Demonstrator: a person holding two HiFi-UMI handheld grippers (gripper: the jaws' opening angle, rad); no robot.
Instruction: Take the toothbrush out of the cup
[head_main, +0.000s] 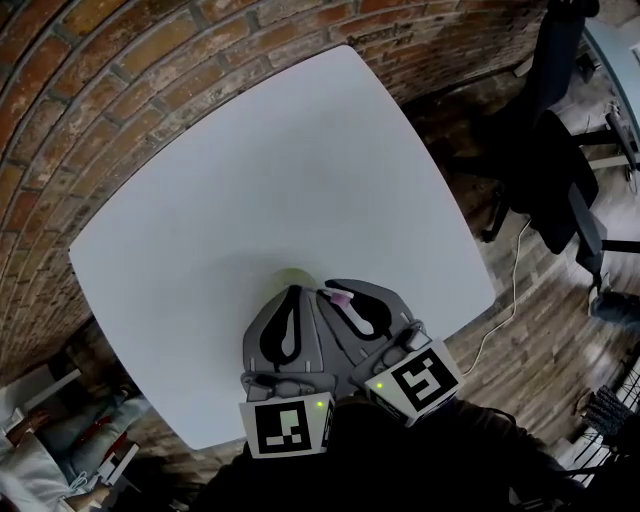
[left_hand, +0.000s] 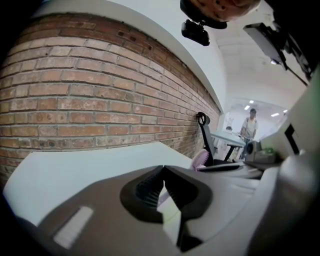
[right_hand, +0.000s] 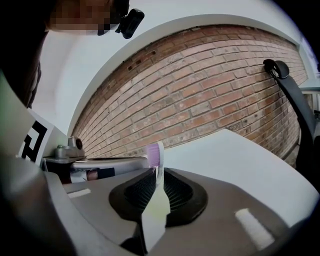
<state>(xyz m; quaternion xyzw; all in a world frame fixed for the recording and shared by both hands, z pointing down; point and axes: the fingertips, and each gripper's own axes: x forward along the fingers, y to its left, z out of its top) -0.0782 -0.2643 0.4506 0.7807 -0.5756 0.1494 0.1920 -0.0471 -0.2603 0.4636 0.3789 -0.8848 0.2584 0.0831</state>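
Note:
A pale green cup (head_main: 290, 274) stands near the front of the white table (head_main: 250, 170), mostly hidden under my two grippers. My left gripper (head_main: 293, 292) has its jaws closed together at the cup's rim (left_hand: 171, 215), pinching its wall. The toothbrush (head_main: 342, 297) has a pink-lilac bristle head (right_hand: 155, 155) that sticks up out of the cup (right_hand: 155, 215). My right gripper (right_hand: 156, 172) is shut on the toothbrush's neck just below the head. From the left gripper view the toothbrush head (left_hand: 201, 159) shows to the right of the left gripper (left_hand: 162, 168).
A brick wall (head_main: 120, 70) runs along the table's far and left sides. A black office chair (head_main: 560, 170) stands at the right on the wooden floor, with a white cable (head_main: 505, 320) by the table's corner. A person (left_hand: 248, 125) stands far off.

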